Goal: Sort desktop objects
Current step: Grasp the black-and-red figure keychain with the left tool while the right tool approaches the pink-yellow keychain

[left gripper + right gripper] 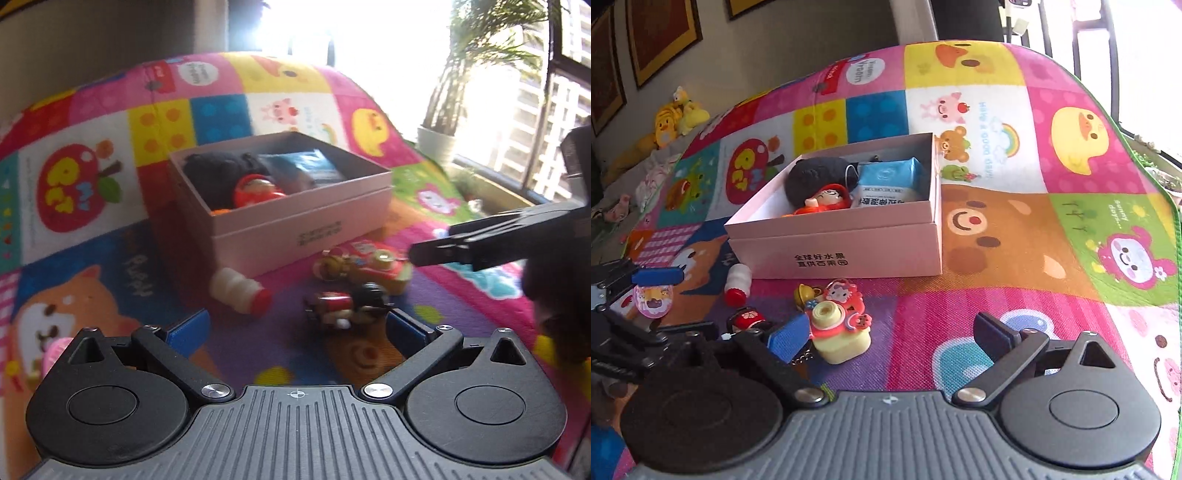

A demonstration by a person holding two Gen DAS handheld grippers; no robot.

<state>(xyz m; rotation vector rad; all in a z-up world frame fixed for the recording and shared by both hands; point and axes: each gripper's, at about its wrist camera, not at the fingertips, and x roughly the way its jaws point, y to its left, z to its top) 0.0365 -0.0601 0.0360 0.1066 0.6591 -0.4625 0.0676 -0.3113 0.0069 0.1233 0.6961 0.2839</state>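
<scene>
Left wrist view first: the picture is blurred, the window glare washes out the far side, and the left claw (295,325) hangs with its blue pads spread wide apart, nothing between them. Just ahead lies a small doll figure (347,304), too smeared to read. Beyond it a red and yellow toy camera (373,264) and a white bottle with a red cap (240,291) lie on the colourful play mat (92,229), the bottle just beside the pink box (295,225). The right claw (436,253) comes in from the right edge, cut off; its spread is hard to judge here.

Right wrist view: much sharper. The open pink box holds a dark plush (816,175), a red-hooded doll (825,201) and a blue wipes packet (886,182). The right claw (892,334) is wide apart, its left pad partly covering the toy camera; whether they touch, can't tell
</scene>
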